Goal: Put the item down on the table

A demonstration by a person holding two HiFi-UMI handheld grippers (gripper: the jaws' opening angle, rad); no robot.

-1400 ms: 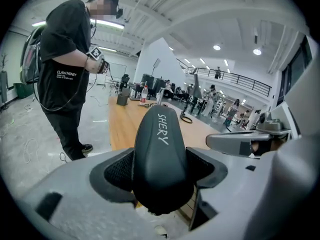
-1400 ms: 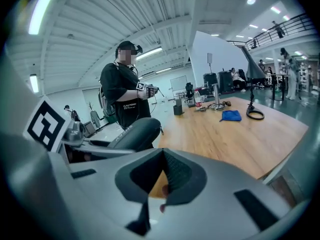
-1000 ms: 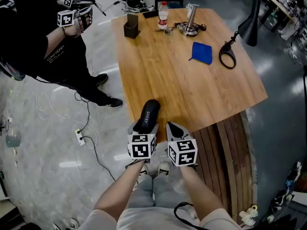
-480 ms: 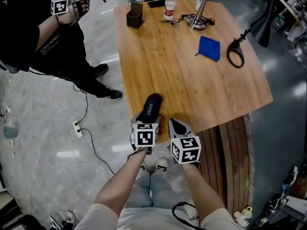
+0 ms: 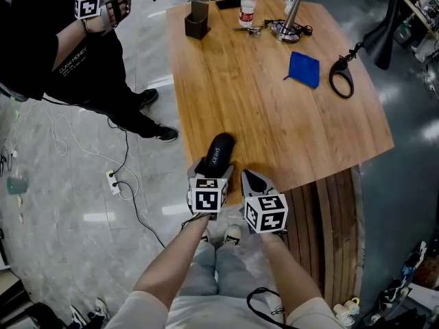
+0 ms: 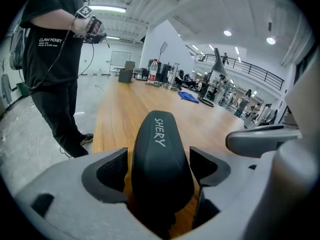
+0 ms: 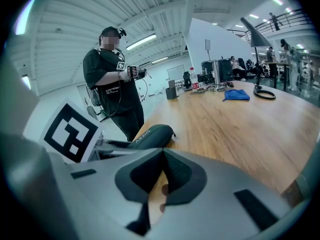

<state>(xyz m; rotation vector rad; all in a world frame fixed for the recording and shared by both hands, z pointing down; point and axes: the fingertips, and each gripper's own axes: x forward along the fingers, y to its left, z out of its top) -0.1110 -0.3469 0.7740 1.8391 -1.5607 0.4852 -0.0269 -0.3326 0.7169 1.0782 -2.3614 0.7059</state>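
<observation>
Wooden table (image 5: pixel 274 115), my left claw (image 6: pixel 160 168) was opening round the black case (image 6: pixel 158 144) lying on it, my right claw (image 7: pixel 162 176) was closed.

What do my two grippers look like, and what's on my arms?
Both the left gripper and right gripper are pale grey moulded plastic with dark, notched, textured pads. Each carries a white cube with black square markers. The left's jaws are opening round the black case. The forearms are bare; pale short sleeves show near the shoulders.
</observation>
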